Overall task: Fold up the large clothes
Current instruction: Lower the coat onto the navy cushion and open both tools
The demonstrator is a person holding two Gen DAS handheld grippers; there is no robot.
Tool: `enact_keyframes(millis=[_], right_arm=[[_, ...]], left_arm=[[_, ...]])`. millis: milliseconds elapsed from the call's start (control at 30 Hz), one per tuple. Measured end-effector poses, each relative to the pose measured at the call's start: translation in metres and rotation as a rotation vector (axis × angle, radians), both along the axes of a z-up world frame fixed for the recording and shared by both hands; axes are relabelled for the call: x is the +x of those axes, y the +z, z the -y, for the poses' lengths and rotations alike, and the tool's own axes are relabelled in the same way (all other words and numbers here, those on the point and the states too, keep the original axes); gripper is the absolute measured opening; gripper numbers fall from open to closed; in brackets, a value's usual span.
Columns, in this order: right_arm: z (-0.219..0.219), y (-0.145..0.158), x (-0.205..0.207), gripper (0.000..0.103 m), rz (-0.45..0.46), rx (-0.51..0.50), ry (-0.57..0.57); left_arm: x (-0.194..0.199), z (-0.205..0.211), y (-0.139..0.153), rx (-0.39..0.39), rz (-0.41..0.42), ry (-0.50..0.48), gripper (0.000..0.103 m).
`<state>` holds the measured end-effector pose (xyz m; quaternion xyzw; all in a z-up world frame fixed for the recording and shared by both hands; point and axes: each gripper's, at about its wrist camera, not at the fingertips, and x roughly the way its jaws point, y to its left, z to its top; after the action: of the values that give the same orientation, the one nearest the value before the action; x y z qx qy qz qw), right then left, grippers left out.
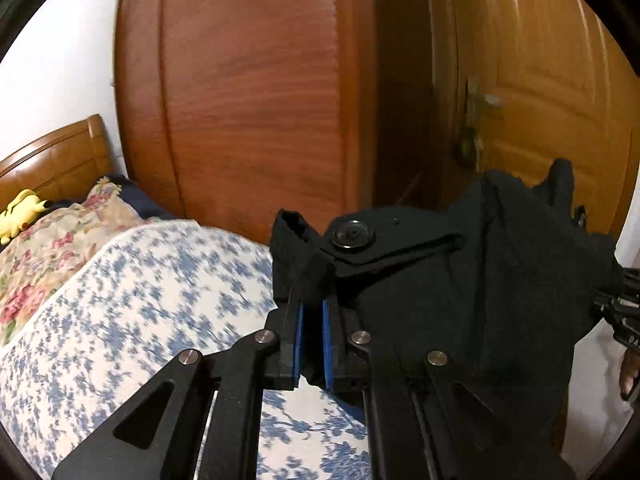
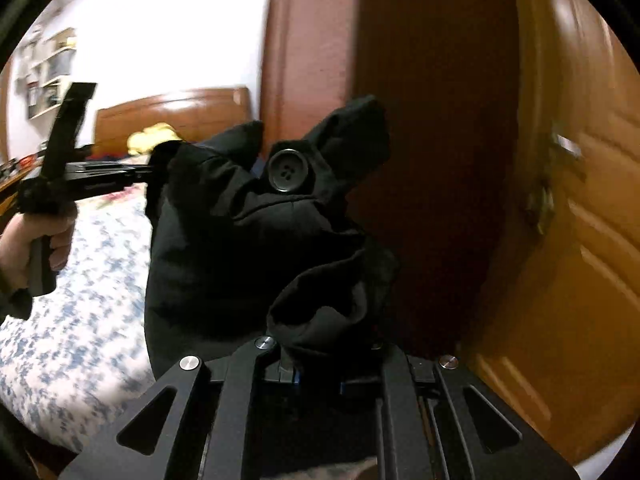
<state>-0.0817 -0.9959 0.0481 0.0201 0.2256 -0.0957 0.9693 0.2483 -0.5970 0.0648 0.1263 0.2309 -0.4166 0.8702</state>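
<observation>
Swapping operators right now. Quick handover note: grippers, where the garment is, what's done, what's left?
Left gripper: shut on the black garment, blue pads pinching an edge near the waistband button.
Right gripper: shut on the black garment too, cloth bunched over its fingers.
Garment: held up in the air between both grippers, above the bed with the blue floral sheet; wardrobe and door behind.
Done: both corners gripped, garment lifted.
Left: no fold visible yet. Probably lay it flat on the sheet, then fold.
</observation>
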Motion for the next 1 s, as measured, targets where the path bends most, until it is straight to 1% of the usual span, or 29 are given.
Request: enact_keyframes(millis=[67, 133, 200, 233, 300, 367, 400, 433, 467, 533, 633, 667, 733, 800, 833, 867, 933, 1000], right_arm=[[0.011, -0.021, 0.003, 0.016, -0.055, 0.008, -0.027], [0.019, -0.037, 0.006, 0.018, -0.095, 0.015, -0.048], [0.022, -0.044, 0.009, 0.029, -0.122, 0.015, -0.066], [0.024, -0.046, 0.007, 0.031, -0.128, 0.018, -0.078], [0.027, -0.044, 0.006, 0.044, -0.128, 0.034, -0.105], [0.031, -0.040, -0.002, 0.051, -0.113, 0.057, -0.135], [0.032, -0.036, -0.010, 0.055, -0.098, 0.064, -0.145], [0.020, -0.044, -0.008, 0.057, -0.088, 0.064, -0.149], [0.013, -0.043, -0.013, 0.058, -0.082, 0.051, -0.159], [0.009, -0.033, -0.025, 0.060, -0.057, 0.006, -0.203], [-0.002, -0.011, -0.043, 0.061, 0.001, -0.046, -0.256], [-0.006, -0.007, -0.042, 0.061, 0.015, -0.040, -0.236], [-0.019, 0.000, -0.036, 0.061, 0.016, -0.026, -0.155], [-0.031, -0.001, -0.037, 0.061, 0.024, -0.014, -0.083], [-0.038, -0.001, -0.031, 0.061, 0.019, -0.003, -0.047], [-0.034, -0.006, -0.031, 0.061, 0.014, 0.008, -0.025], [-0.036, -0.014, -0.015, 0.061, -0.010, 0.027, -0.003], [-0.034, -0.019, -0.005, 0.061, -0.041, 0.035, -0.008]], left_arm=[[0.000, 0.011, -0.020, 0.036, -0.024, -0.006, 0.008], [0.001, 0.012, -0.034, 0.064, -0.052, -0.004, 0.008], [0.002, 0.004, -0.042, 0.076, -0.060, 0.002, 0.009], [0.002, 0.000, -0.045, 0.084, -0.065, 0.001, 0.011], [0.002, -0.009, -0.049, 0.088, -0.099, -0.006, 0.030], [-0.001, -0.015, -0.052, 0.078, -0.141, -0.027, 0.034], [-0.004, -0.021, -0.053, 0.078, -0.145, -0.035, 0.036], [-0.005, -0.025, -0.054, 0.081, -0.139, -0.042, 0.036], [-0.014, -0.031, -0.055, 0.084, -0.120, -0.048, 0.037], [-0.022, -0.041, -0.058, 0.084, -0.097, -0.057, 0.038], [-0.030, -0.058, -0.058, 0.058, -0.100, -0.072, 0.039], [-0.033, -0.066, -0.059, 0.053, -0.102, -0.078, 0.039], [-0.040, -0.075, -0.061, 0.049, -0.103, -0.085, 0.040], [-0.049, -0.083, -0.064, 0.047, -0.106, -0.092, 0.044], [-0.052, -0.087, -0.067, 0.045, -0.109, -0.098, 0.045], [-0.057, -0.091, -0.069, 0.043, -0.112, -0.102, 0.047], [-0.065, -0.099, -0.073, 0.039, -0.112, -0.104, 0.049], [-0.072, -0.106, -0.075, 0.036, -0.109, -0.100, 0.054]])
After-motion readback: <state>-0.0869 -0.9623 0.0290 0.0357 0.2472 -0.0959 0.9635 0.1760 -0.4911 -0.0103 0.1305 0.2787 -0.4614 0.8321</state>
